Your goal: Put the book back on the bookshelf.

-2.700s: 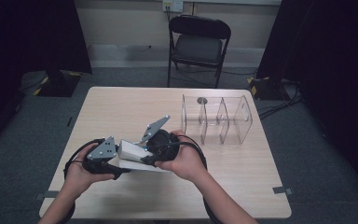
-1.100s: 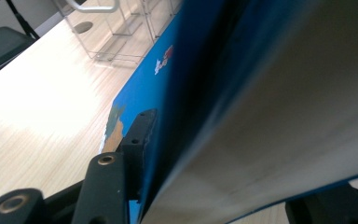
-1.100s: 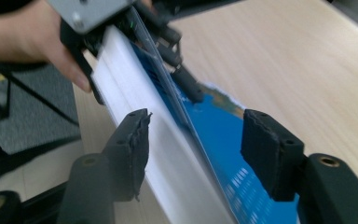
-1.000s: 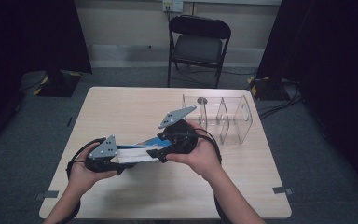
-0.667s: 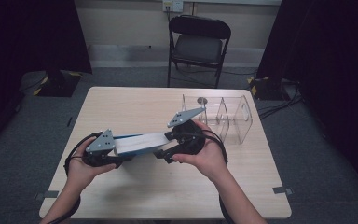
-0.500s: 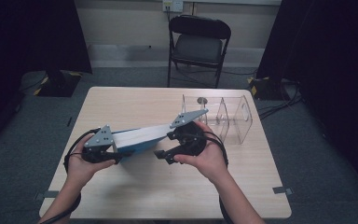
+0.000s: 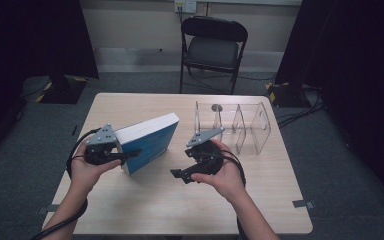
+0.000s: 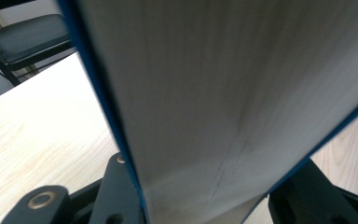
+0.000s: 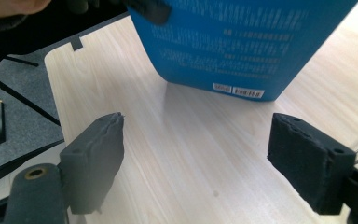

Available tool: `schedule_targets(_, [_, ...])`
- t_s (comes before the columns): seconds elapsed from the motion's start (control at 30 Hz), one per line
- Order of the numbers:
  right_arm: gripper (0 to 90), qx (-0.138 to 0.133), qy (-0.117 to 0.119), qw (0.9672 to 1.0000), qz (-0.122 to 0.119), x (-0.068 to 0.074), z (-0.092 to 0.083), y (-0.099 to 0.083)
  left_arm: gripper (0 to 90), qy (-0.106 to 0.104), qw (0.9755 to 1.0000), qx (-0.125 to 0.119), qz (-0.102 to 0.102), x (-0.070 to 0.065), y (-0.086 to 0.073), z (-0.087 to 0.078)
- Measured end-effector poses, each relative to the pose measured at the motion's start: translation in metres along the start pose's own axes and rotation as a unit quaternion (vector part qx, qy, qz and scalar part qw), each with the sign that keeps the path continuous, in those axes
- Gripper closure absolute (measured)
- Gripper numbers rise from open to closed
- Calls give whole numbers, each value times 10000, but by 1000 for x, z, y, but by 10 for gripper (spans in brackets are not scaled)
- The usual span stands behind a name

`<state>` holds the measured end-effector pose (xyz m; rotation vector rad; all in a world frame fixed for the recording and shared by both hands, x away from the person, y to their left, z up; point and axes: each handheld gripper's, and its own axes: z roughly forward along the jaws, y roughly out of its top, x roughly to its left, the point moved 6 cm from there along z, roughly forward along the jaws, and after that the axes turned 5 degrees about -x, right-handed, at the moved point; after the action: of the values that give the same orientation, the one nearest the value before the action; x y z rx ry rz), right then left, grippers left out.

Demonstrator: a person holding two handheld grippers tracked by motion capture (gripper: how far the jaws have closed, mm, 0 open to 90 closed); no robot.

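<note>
A: Starting at your left. Your left gripper (image 7: 130, 154) is clamping the blue book (image 7: 147, 141) at its near end, one jaw on each cover. The left gripper view is showing the page edge (image 8: 223, 102) running up between the two black jaws, blue cover either side.

B: Book position?

A: You're holding it tilted above the table (image 7: 145, 210), left of centre, page edge facing up, blue cover with its white print facing your right hand. I can't tell if a corner is touching the wood.

B: And the right?

A: Your right gripper (image 7: 180, 173) is sitting just beside the book, apart from it. Its jaws have just been opening and are now standing wide, nothing between them. In the right gripper view the pads (image 9: 98, 158) are framing bare tabletop, with the book's printed cover (image 9: 233, 46) hanging beyond them.

B: Further right?

A: The clear divided organiser (image 7: 240, 127) is standing on the table behind your right hand, near the far right edge. A black folding chair (image 7: 212, 47) is standing beyond the table.
</note>
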<state>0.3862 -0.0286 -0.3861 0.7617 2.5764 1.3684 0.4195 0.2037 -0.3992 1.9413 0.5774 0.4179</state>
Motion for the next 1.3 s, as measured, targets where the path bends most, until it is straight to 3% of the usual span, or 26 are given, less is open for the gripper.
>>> schedule_targets(0.3, [168,-4,71,9998,168,-4,14,-27,607,153,9997,-16,-200,9,2,-1])
schedule_targets(0.53, [168,317,7,9990,327,-11,31,-67,606,209,9988,-27,-435,16,2,-2])
schedule_targets(0.63, [168,332,2,9983,481,-15,36,-84,607,238,9983,-14,-525,19,2,-2])
schedule_targets(0.87, [174,381,-260,9969,639,-28,41,-114,605,305,9971,-36,-696,24,0,-4])
schedule_targets(1.13, [176,562,-599,9960,365,-32,46,-139,602,406,9965,34,-736,24,0,-5])
schedule_targets(1.3, [171,423,-708,9964,214,-32,47,-147,596,550,9966,118,-603,24,1,-6])
